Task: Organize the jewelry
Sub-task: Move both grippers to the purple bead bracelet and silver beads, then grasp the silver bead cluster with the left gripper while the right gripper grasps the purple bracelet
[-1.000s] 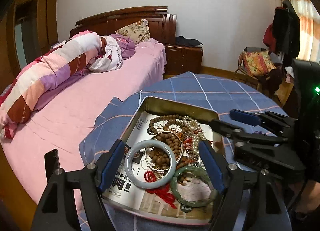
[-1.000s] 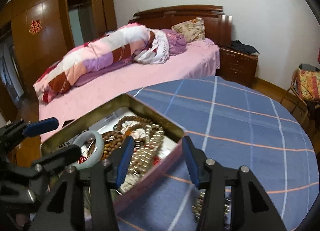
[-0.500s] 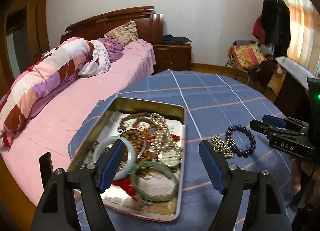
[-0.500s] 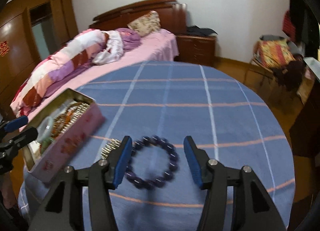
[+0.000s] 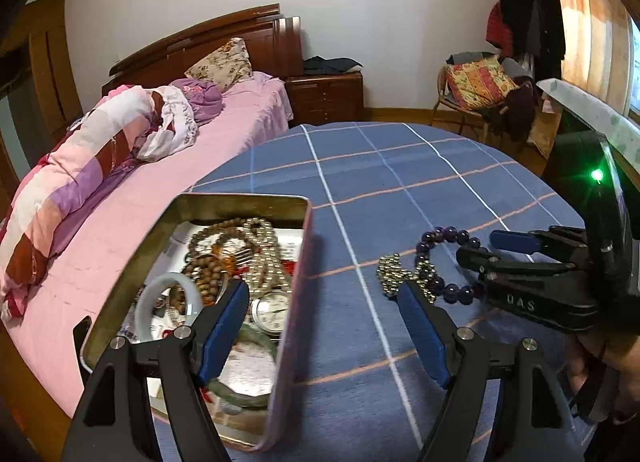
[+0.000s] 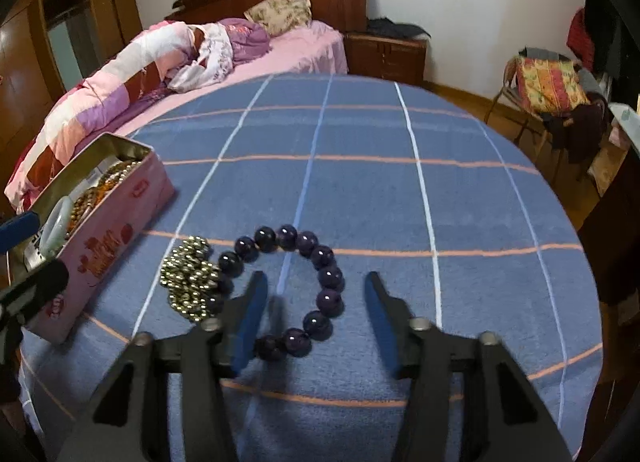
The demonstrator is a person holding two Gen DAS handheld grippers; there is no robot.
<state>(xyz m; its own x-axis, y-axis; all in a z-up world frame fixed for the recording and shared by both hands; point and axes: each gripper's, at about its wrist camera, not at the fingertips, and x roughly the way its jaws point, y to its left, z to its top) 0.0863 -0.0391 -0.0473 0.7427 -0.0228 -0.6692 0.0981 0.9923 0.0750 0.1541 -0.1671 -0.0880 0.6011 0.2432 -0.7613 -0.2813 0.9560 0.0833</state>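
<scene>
A pink tin holds several bracelets, bead strings and a watch. A dark purple bead bracelet lies on the blue checked tablecloth, with a small heap of silver beads touching its left side. My right gripper is open and empty, its fingers low over the near half of the purple bracelet. My left gripper is open and empty, over the tin's right wall. The right gripper also shows in the left wrist view.
The round table with the blue cloth stands beside a pink bed. A nightstand and a chair with cushions stand beyond. The table edge drops off at right.
Both grippers swung right, away from over the tin. My right gripper has come down to the purple bracelet, and my left now straddles the tin's right wall. Both stayed open.
</scene>
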